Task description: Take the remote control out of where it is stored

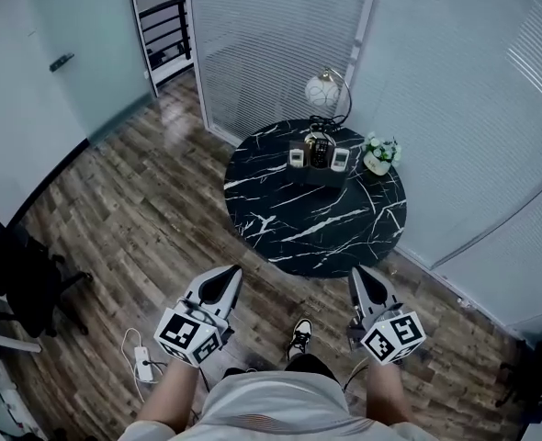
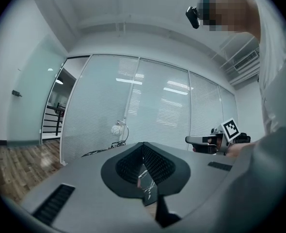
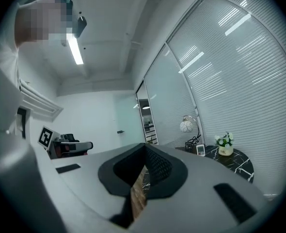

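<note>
The table [image 1: 289, 223] ahead of me is round, glossy black stone with thin white veins; it stands on a floor [image 1: 142, 209] of worn brown planks, against frosted glass walls [image 1: 271, 35] ribbed with fine horizontal slats. On its far part sits a dark boxy holder [image 1: 318, 173]; the remote control [image 1: 319, 152], slim and black, stands upright in it between two small white remotes [image 1: 296, 157]. A round white globe lamp [image 1: 321, 90] on a curved metal arm is behind the holder; a little white flower pot [image 1: 378, 162] is to its right. My left gripper [image 1: 227, 281] has its ridged black jaws pressed together on nothing; my right gripper [image 1: 361, 280] is likewise closed and empty; both are well short of the table.
</note>
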A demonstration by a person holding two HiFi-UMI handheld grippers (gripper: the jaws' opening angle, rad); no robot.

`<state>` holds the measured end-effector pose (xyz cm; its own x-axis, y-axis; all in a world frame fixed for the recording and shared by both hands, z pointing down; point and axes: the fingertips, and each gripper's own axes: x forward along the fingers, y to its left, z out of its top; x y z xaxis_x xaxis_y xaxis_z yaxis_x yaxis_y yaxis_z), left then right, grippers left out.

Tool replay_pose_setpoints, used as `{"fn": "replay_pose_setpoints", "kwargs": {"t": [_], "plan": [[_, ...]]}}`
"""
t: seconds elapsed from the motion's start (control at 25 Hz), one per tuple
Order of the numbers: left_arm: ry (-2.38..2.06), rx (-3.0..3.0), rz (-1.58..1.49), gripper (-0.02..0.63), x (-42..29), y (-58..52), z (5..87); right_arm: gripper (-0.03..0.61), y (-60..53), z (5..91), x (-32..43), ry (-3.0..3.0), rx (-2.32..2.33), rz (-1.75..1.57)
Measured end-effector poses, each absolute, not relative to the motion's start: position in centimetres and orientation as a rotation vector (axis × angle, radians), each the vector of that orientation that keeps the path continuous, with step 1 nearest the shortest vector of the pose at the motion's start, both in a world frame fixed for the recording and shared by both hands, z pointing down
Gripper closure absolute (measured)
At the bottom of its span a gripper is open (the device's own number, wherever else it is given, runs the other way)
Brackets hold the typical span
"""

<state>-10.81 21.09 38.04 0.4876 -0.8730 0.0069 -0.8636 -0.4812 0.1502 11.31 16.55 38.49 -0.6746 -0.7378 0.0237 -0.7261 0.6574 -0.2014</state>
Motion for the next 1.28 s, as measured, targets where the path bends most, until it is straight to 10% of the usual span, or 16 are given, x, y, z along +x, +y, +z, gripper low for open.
{"fn": "replay_pose_setpoints", "kwargs": {"t": [1.28], "plan": [[-1.325, 2.665, 0.006, 0.603, -1.9, -7.4, 38.0, 0.568, -8.9, 41.2, 20.5, 2.706, -1.51, -0.388]]}}
